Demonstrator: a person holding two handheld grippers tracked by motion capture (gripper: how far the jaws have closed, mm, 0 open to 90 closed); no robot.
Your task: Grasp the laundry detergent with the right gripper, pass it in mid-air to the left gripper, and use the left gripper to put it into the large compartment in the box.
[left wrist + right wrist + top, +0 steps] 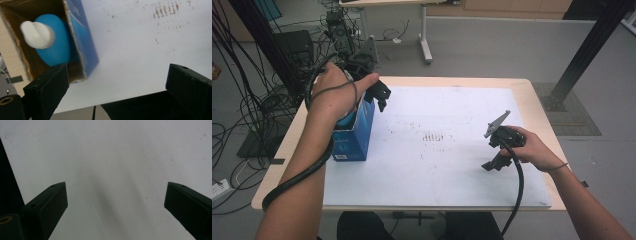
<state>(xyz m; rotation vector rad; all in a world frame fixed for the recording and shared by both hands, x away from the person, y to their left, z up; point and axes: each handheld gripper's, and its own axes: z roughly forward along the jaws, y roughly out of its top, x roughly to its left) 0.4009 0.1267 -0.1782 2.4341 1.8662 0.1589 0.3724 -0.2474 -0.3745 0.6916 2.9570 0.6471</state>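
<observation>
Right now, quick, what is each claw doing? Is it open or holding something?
Left claw: open, holding nothing; the blue bottle sits in the blue box beside it.
Right claw: open, empty, above the white mat.

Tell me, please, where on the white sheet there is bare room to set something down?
The white sheet is bare between the blue box at its left edge and the right hand-held gripper, apart from faint brown marks mid-sheet. The far right corner is free too. It is crowded only around the box, where the left hand-held gripper hovers.
</observation>
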